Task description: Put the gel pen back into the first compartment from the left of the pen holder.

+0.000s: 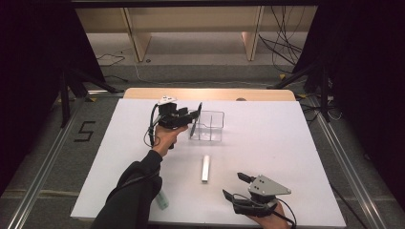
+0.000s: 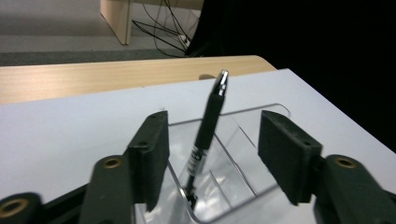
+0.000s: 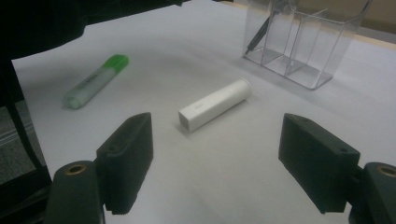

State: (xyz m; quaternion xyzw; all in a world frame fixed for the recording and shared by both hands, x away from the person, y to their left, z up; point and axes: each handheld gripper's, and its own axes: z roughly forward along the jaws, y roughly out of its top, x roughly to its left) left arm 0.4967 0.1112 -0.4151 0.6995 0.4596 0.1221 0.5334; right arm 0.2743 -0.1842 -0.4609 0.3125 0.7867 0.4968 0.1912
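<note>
Both grippers are standing open. Farthest left, the left gripper [image 1: 193, 119] is hovering at the near-left rim of a clear plastic organiser [image 1: 212, 125] sitting toward the far edge of the desk [image 1: 267, 143]; its jaws are spread on either side of a black pen [image 2: 206, 128] without touching it. That pen is standing in the organiser's end compartment, its long axis steeply tilted, lower end resting on the floor of the compartment and silver end leaning up and away toward the desk's far edge. By the desk's near-left corner, a green-capped highlighter [image 3: 95, 80] is lying flat, partly hidden under the person's sleeve [image 1: 136, 188] in the high view. Near the middle, a white rectangular stick [image 1: 206, 168] is lying flat, its long axis running from near edge to far edge. Right of it, the right gripper [image 1: 233, 185] is resting close to the near edge, jaws wide apart and holding nothing, aimed toward the white stick.
</note>
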